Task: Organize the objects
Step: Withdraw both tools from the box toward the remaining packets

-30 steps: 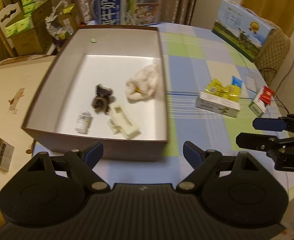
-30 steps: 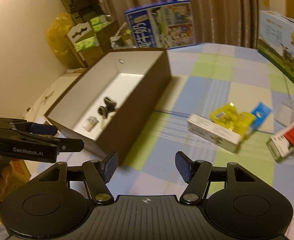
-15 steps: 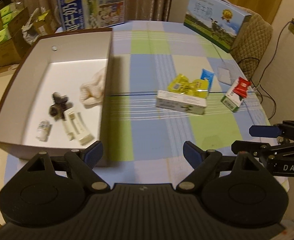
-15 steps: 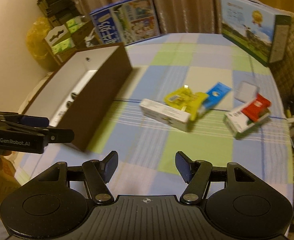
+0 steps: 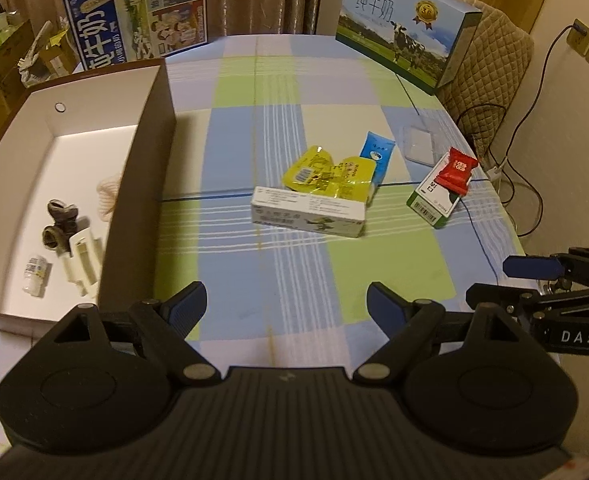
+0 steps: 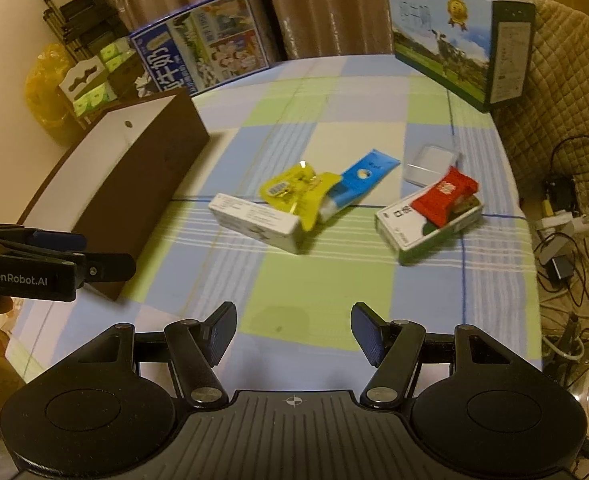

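A brown box with a white inside (image 5: pixel 146 184) (image 6: pixel 146 184) stands at the table's left and holds a small bottle (image 5: pixel 35 274), a dark fitting (image 5: pixel 59 224), a white plastic part (image 5: pixel 82 258) and a cream cloth (image 5: pixel 108 196). On the checked cloth lie a long white carton (image 5: pixel 308 212) (image 6: pixel 256 222), yellow packets (image 5: pixel 326 174) (image 6: pixel 294 192), a blue sachet (image 5: pixel 378 154) (image 6: pixel 358 180) and a green-and-white box with a red wrapper on it (image 5: pixel 442 188) (image 6: pixel 430 216). My left gripper (image 5: pixel 286 306) and right gripper (image 6: pixel 292 330) hover open and empty over the near cloth.
Two big milk cartons (image 5: pixel 138 12) (image 5: pixel 406 36) stand at the table's far edge. A clear flat case (image 5: pixel 418 146) lies right of the sachet. A quilted chair back (image 6: pixel 566 92) and cables with plugs (image 6: pixel 562 240) are off the table's right side.
Both grippers have slid to the right, away from the brown box. The loose packets and cartons have come to the middle of both views. Both pairs of jaws kept their width.
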`<state>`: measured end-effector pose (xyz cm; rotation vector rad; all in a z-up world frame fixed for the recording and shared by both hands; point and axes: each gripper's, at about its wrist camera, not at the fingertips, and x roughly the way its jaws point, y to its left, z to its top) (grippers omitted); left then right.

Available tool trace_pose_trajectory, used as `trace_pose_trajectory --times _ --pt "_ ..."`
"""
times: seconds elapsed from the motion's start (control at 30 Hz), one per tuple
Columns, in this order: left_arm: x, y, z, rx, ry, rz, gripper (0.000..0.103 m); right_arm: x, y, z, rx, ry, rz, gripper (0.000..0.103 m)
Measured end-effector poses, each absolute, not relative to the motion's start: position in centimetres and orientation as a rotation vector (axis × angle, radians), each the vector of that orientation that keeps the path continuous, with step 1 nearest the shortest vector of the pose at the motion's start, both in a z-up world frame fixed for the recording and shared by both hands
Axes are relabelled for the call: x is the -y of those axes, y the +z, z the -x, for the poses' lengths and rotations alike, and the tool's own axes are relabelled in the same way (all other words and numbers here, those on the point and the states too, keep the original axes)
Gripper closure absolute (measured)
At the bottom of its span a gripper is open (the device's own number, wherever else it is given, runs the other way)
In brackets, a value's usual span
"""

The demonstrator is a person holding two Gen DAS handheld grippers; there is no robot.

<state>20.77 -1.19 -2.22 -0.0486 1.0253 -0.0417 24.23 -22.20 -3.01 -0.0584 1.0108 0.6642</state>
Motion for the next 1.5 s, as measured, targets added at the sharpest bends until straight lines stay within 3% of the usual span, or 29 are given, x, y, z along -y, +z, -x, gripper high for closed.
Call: trace_pose_trajectory --times 1.5 --pt "6.0 -9.1 -30.3 -1.124 0.041 0.131 0.018 28.6 -6.5 -32.5 -1.062 0.479 -0.004 0.042"
